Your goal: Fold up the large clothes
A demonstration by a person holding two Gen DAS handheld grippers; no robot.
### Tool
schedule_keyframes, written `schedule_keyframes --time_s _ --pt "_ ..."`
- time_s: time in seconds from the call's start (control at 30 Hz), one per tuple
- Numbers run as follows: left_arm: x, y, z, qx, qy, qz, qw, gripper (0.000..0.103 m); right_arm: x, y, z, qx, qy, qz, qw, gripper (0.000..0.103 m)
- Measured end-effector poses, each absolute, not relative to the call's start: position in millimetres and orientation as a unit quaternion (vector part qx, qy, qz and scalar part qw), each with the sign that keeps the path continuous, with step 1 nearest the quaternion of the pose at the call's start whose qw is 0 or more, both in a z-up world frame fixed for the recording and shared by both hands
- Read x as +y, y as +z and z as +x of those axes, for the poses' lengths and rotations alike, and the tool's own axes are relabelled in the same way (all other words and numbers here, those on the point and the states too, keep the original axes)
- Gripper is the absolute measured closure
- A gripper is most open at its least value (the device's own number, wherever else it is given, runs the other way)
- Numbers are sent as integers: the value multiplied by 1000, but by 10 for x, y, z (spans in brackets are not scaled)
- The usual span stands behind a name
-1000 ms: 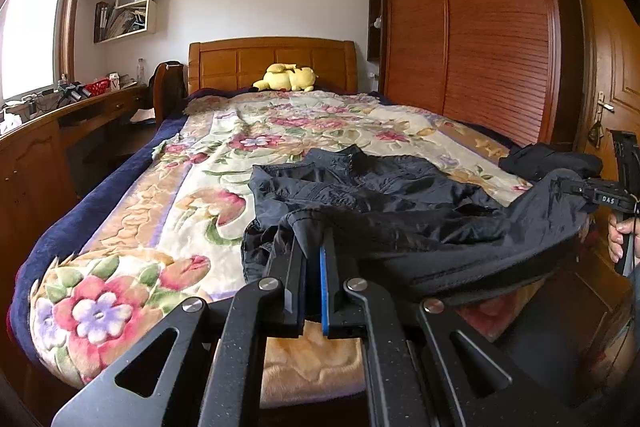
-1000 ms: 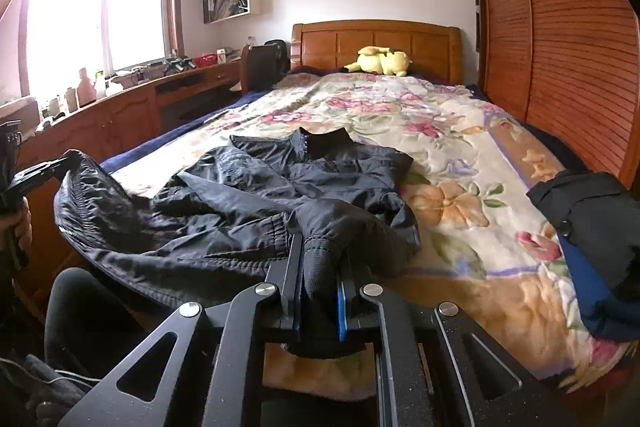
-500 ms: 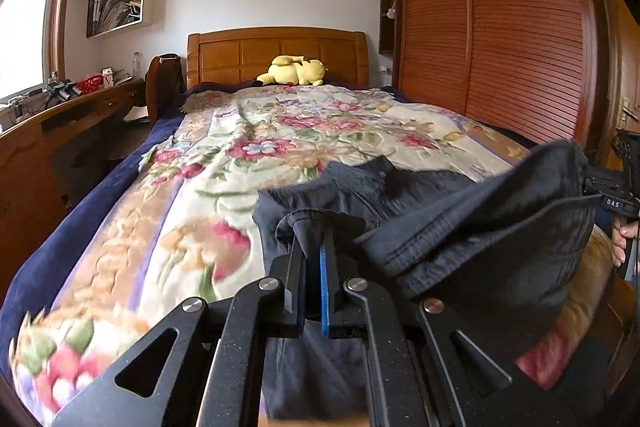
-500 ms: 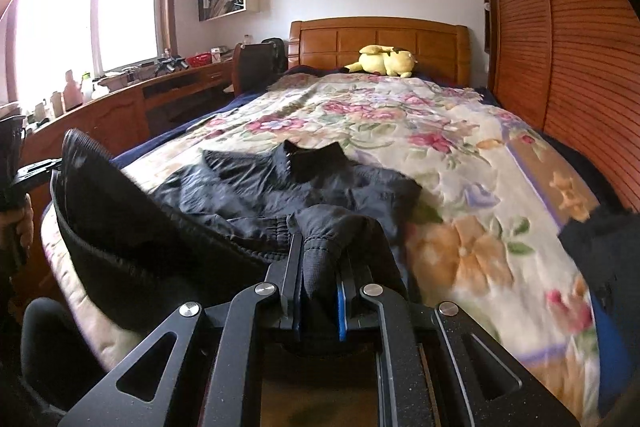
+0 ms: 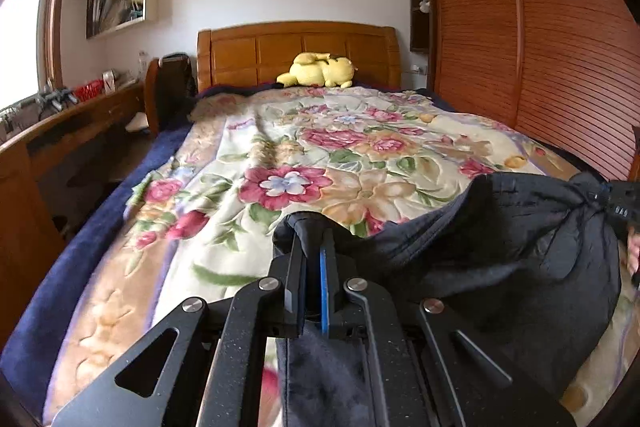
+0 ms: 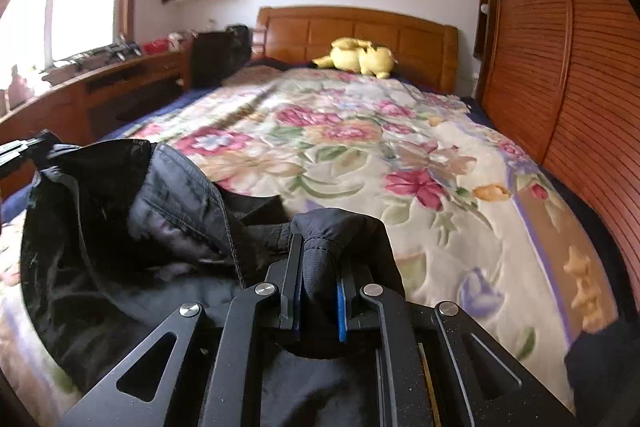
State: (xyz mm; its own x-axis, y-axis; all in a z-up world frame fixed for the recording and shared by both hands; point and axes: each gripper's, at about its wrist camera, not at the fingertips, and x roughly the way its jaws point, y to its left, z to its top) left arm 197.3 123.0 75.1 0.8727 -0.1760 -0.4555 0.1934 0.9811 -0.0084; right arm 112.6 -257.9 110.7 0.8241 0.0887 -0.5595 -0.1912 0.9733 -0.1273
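A black jacket [image 5: 508, 247] hangs stretched between my two grippers, lifted above the floral bedspread [image 5: 320, 147]. My left gripper [image 5: 312, 247] is shut on one edge of the jacket; the cloth sags down under it. My right gripper shows at the right edge of the left wrist view [image 5: 618, 203], also clamped on the cloth. In the right wrist view my right gripper [image 6: 318, 259] is shut on a bunched knit cuff or hem, and the jacket [image 6: 120, 219] droops to the left toward the left gripper [image 6: 20, 147]. The jacket's lower part is hidden below both views.
A yellow plush toy [image 5: 320, 75] lies by the wooden headboard [image 5: 296, 47]. A wooden desk [image 5: 60, 123] with clutter runs along the left, a slatted wardrobe [image 5: 540, 47] along the right. A dark item [image 6: 600, 367] lies at the bed's right front corner.
Both grippers have lifted the jacket's near edge off the bed and carried it forward toward the headboard. The jacket no longer lies spread flat; its collar is out of sight.
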Motion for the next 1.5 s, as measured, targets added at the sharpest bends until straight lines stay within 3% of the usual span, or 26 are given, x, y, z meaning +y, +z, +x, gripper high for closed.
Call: schedule_keyframes --time_s 0.23,0.3,0.4,0.47,0.53,0.63,0.73,1.07,1.5 --pt "1264 657 2497 268 -71 21 961 97 -2459 1049 1776 309 60 -62 947 91" --pt "1282 579 2561 292 -69 21 954 96 -2479 979 1886 336 70 -45 938 83" --pt "1262 490 2534 307 -82 33 948 86 -2470 851 1949 363 94 -40 926 64" --pt "1248 455 2487 310 -75 47 947 65 -2465 830 1877 349 74 -58 932 32" --pt "1256 449 2370 305 -73 60 948 51 -2493 821 1817 350 70 -47 933 26" --pt "1302 439 2170 309 -94 55 945 32 -2512 834 1606 349 62 -61 933 25" --pt "1343 403 1909 309 -105 55 944 29 -2507 822 1305 337 54 -91 935 25" --pt "1552 -8 1174 339 -120 26 933 29 -2642 761 419 355 53 -89 929 25" --pt "1570 -323 842 369 -118 23 922 29 -2811 584 164 376 58 -53 923 25"
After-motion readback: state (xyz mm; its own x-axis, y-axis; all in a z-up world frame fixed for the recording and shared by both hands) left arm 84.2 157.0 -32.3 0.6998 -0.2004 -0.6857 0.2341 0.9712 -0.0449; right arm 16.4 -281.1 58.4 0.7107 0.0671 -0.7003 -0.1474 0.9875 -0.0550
